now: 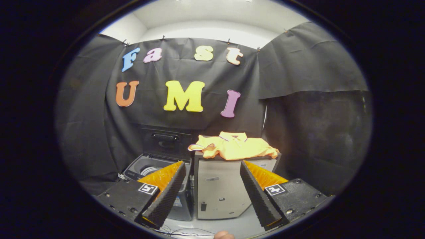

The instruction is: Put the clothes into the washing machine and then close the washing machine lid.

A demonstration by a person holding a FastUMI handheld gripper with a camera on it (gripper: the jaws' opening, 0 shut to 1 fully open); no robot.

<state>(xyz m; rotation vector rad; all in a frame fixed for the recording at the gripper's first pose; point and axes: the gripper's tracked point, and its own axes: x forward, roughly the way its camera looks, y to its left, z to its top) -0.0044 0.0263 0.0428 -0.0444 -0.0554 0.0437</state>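
Gripper view: looks forward along the two fingers into a booth hung with black cloth [83, 132], pale wall and ceiling showing above the cloth.
Gripper [212, 186]: spread wide, nothing between the fingers, touching nothing.
Left finger [166, 196]: ridged inner face turned toward the gap, lying in front of the washing machine; square marker tag on the block behind it.
Right finger [257, 196]: ridged inner face likewise turned inward, lying in front of the cabinet's right corner; square marker tag on its block too.
Clothes [234, 146]: one yellow-orange collared shirt, crumpled, lying on top of the cabinet, beyond the fingers and a little right of the gap's middle; a sleeve hangs over the cabinet's left top edge.
Cabinet [219, 191]: pale grey box, upright, seen through the gap between the fingers, just right of the washing machine.
Washing machine [139, 169]: dark top-loader standing left of the cabinet, close beside it, partly hidden by the left finger; drum opening visible from above.
Lid [166, 142]: raised, standing upright at the back of the washing machine against the cloth, dark handle across its upper part.
Floor [239, 225]: pale, thin cables lying on it near the fingers' bases.
Fingertip of a person [224, 235]: just visible below the gap.
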